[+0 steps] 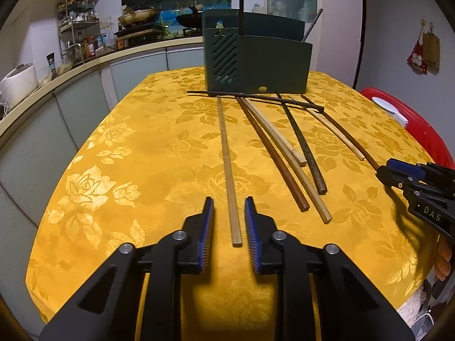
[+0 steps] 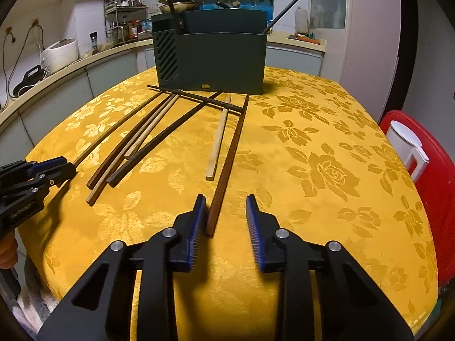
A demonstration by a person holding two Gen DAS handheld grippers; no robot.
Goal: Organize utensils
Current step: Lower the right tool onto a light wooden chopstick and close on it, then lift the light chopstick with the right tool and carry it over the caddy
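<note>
On the yellow flowered table [image 1: 119, 153], loose chopsticks lie fanned out in front of a dark green utensil holder [image 1: 256, 59] that stands at the far edge. The left claw [image 1: 229, 213] sits low over the cloth with its blue pads spread on either side of the near end of a pale chopstick [image 1: 227, 164]; a gap shows on both sides, so nothing is pinched. The right claw [image 2: 226, 211] also stands spread around the near end of a reddish-brown chopstick [image 2: 227, 167], whose tip lies close against the left pad, though actual contact is hard to judge, and well clear of the right one. Two dark sticks [image 2: 280, 14] rise out of the holder, their lower parts hidden behind its wall and one cut off by the top edge. The other chopsticks [image 1: 287, 147] overlap near the holder, so their far ends are hard to sort out. At the right, a red chair [image 2: 432, 170] is cut off by the lens rim.
</note>
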